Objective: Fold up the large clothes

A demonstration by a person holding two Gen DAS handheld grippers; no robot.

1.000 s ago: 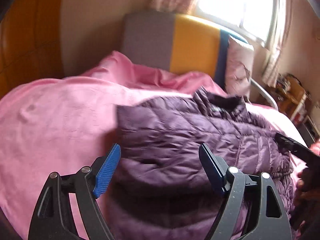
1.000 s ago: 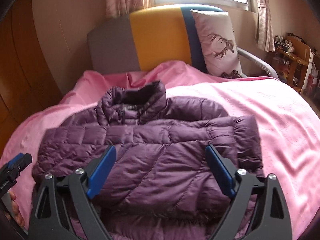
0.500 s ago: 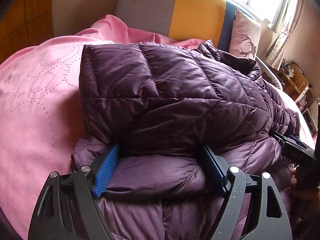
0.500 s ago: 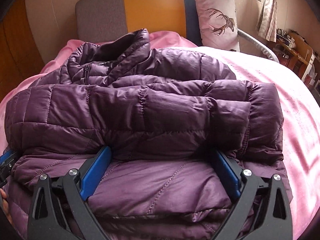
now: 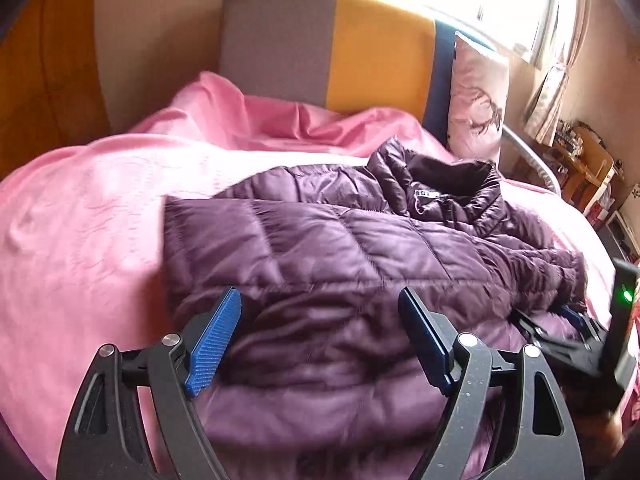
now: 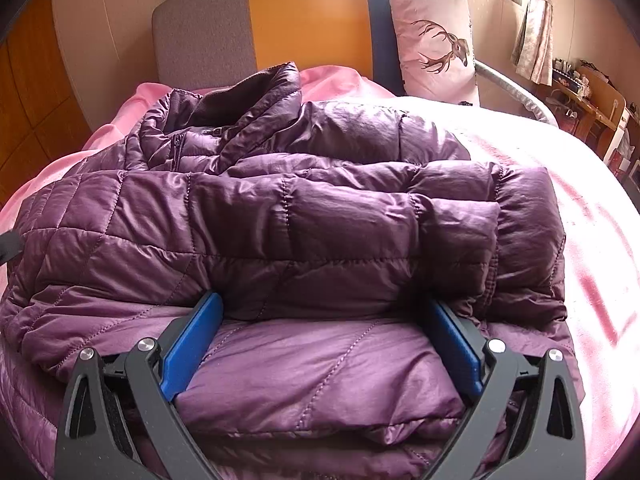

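Bed: pink cover, purple jacket lying on it.
Headboard: behind jacket, deer pillow against it.
Left gripper: fingers apart.
Right gripper: fingers apart.

Item: puffer jacket, dark purple, quilted with stitched panels, glossy shell. State: folded; sleeves drawn across the body in a horizontal band over the middle of the frame, lower portion doubled in layers at the bottom centre. Collar upright and open toward the upper left, zipper visible beneath it. Position: lying flat, filling the centre of both views.
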